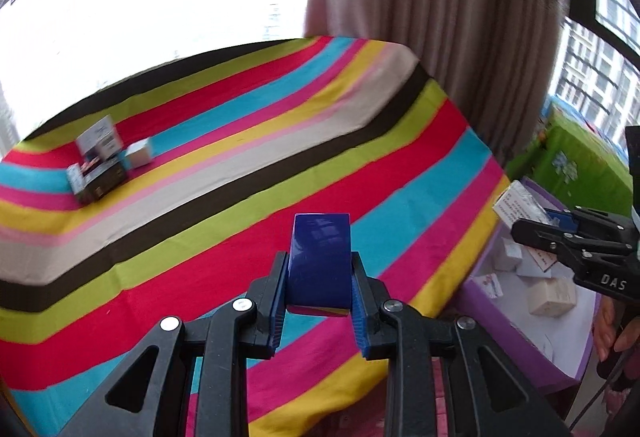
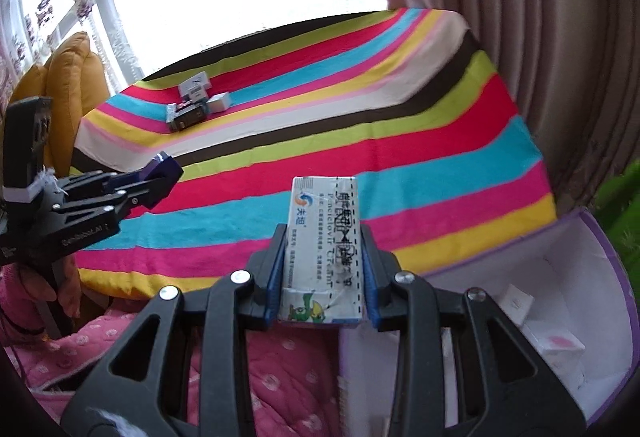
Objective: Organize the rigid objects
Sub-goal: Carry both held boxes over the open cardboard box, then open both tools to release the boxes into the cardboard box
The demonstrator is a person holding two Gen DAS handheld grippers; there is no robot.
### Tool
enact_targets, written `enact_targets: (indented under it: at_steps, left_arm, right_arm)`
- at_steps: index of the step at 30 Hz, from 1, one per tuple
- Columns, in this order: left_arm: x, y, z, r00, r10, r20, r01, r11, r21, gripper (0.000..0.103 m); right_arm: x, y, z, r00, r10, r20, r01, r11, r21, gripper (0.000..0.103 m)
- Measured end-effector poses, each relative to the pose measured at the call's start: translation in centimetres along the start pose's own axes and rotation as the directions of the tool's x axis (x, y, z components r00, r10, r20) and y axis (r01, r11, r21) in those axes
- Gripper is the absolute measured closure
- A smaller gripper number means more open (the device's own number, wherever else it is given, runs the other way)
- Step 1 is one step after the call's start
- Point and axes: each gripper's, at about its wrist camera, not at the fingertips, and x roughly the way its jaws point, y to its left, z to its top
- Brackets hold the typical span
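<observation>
Left claw (image 1: 320, 277) is clamped tight on a glossy dark blue box (image 1: 320, 257), blue pads pressing both its long sides, the box standing up out of the jaws above the striped cloth (image 1: 240, 165). Right claw (image 2: 323, 273) is just as firmly closed, gripping a white medicine carton (image 2: 324, 237) with printed text down its face and a green cartoon figure at its near end. Both are held clear of the surface. Beyond them, the rainbow-striped cloth covers the tabletop, and at its far left a small stack of boxes (image 1: 100, 165) sits together, a pale little box (image 1: 139, 154) touching beside it. To the right, off the cloth's edge, there's a purple-rimmed bin (image 2: 608, 245) with white walls, several small white and cream cartons (image 1: 552, 295) lying inside. Pink curtain (image 1: 440, 17) hangs behind, bright window to its left, a yellow cushion (image 2: 68, 85) at the far left edge.
</observation>
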Motion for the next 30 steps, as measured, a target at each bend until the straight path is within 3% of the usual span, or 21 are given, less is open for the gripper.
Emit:
enact_targets:
  at_steps: [10, 17, 21, 24, 28, 30]
  left_arm:
    - [0.8, -8.9, 1.9, 0.994, -0.104, -0.033, 0.108, 0.975, 0.193, 0.074]
    - [1.2, -12.7, 2.0, 0.987, -0.141, -0.077, 0.157, 0.952, 0.264, 0.074]
    - [1.4, -15.9, 2.4, 0.978, -0.179, -0.105, 0.204, 0.925, 0.319, 0.074]
    - [1.6, -18.6, 2.4, 0.962, -0.236, -0.139, 0.271, 0.899, 0.345, 0.074]
    - [1.5, -21.2, 1.8, 0.920, -0.343, -0.188, 0.390, 0.844, 0.368, 0.074]
    - [1.3, -22.0, 1.2, 0.887, -0.407, -0.219, 0.461, 0.803, 0.378, 0.073]
  right_arm:
    - [-3.2, -6.1, -2.6, 0.997, -0.070, 0.014, 0.067, 0.989, 0.128, 0.066]
    - [-5.0, -9.0, -3.6, 0.993, -0.113, 0.038, 0.104, 0.977, 0.188, 0.066]
    - [-6.1, -10.3, -4.0, 0.984, -0.175, 0.045, 0.162, 0.966, 0.203, 0.066]
    - [-6.9, -11.2, -4.1, 0.971, -0.236, 0.044, 0.223, 0.954, 0.202, 0.066]
    - [-7.7, -12.2, -4.6, 0.947, -0.321, 0.025, 0.311, 0.933, 0.184, 0.065]
    - [-7.7, -12.6, -4.9, 0.940, -0.342, 0.002, 0.337, 0.925, 0.174, 0.065]
